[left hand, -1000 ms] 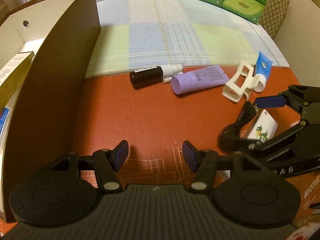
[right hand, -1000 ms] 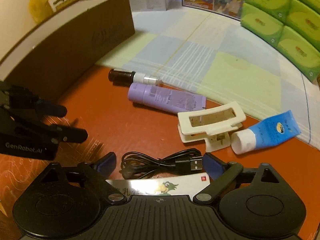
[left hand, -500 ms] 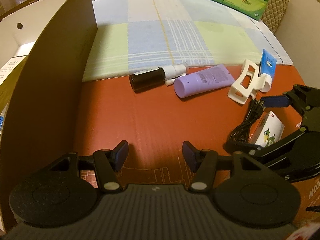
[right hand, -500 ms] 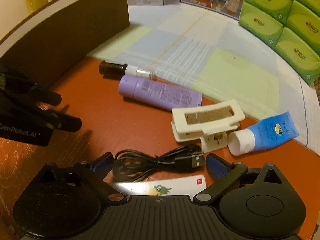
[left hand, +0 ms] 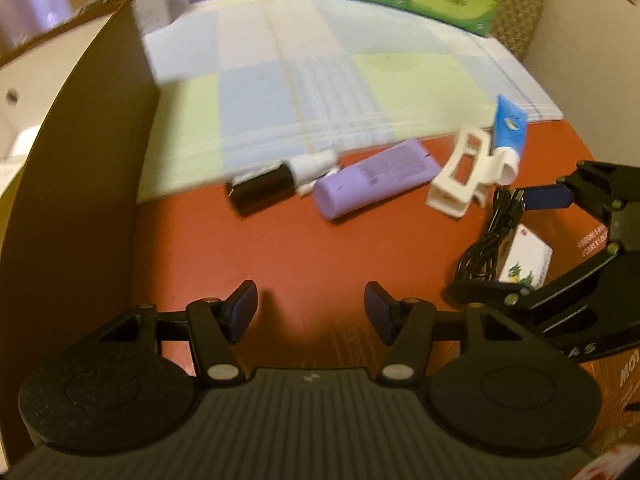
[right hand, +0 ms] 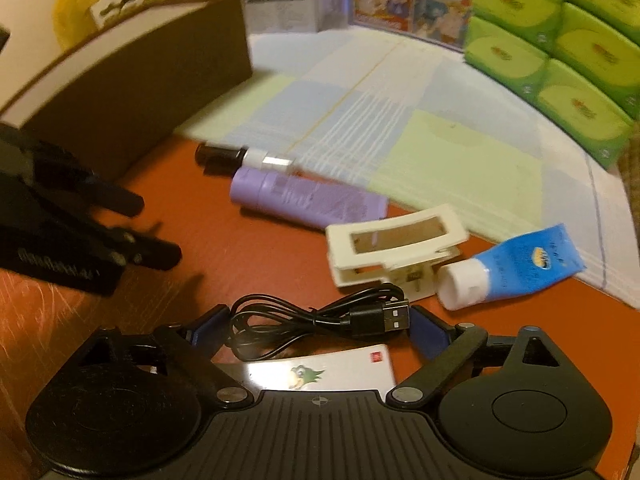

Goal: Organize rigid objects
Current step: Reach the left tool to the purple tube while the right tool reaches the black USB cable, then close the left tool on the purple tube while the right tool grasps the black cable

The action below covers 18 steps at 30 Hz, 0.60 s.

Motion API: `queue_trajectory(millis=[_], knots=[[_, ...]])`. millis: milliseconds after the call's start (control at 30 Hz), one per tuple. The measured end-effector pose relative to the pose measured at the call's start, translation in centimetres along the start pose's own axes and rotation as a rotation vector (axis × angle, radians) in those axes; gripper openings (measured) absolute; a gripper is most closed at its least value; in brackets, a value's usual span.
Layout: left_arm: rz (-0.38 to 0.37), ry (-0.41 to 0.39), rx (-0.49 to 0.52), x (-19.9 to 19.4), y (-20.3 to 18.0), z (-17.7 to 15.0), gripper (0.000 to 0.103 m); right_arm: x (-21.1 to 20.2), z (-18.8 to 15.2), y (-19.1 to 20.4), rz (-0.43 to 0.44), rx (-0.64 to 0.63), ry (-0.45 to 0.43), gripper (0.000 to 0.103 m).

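Black cable (right hand: 320, 326) lies coiled between the spread pads of the right claw (right hand: 316, 330), and a white card box (right hand: 320, 372) just nearer is half hidden by the claw body. The left claw (left hand: 311, 312) hangs spread over bare red bench (left hand: 280, 248). Beyond lie a clip (right hand: 394, 246), blue tube (right hand: 516, 266), purple tube (right hand: 308, 200) and blurred dark bottle (right hand: 236, 156).

right gripper (right hand: 318, 330): spread fingers flank black USB cable (right hand: 320, 322) | white clip (right hand: 394, 246) just beyond
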<state>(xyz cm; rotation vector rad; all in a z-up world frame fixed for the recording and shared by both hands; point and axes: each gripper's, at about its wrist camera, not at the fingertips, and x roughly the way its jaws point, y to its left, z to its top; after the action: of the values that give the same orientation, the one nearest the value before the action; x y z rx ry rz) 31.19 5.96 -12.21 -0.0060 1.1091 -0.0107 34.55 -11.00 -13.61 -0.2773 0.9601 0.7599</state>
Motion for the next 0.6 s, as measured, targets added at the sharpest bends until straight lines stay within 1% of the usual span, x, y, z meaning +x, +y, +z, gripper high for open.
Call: queue_trajectory(millis=[233,300,367,433,500,533,600], knots=[[-0.035,-0.114,0.155,0.2,-1.9,2.7,0.055,-2.1,0.4,-2.3,-0.022,0.126,-0.033,0.091],[-0.045,-0.130,0.199,0.7,-2.5,3.4,0.055,-2.5,0.3,-3.0,-0.025,0.164,-0.039,0.091],[-0.055,-0.129,0.237,1.5,-2.9,3.9,0.051,-2.8,0.3,-3.6,-0.028,0.193,-0.045,0.091],[-0.057,-0.108,0.265,2.5,-3.2,4.3,0.046,-3.1,0.2,-4.2,-0.031,0.217,-0.051,0.091],[-0.046,-0.105,0.285,3.2,-3.4,4.4,0.043,-3.4,0.1,-4.7,-0.034,0.237,-0.057,0.091],[-0.041,-0.098,0.293,3.5,-3.3,4.5,0.039,-3.5,0.0,-4.9,-0.037,0.246,-0.059,0.091],[-0.051,-0.085,0.292,3.8,-3.2,4.6,0.037,-3.7,-0.2,-5.4,-0.041,0.265,-0.061,0.091]])
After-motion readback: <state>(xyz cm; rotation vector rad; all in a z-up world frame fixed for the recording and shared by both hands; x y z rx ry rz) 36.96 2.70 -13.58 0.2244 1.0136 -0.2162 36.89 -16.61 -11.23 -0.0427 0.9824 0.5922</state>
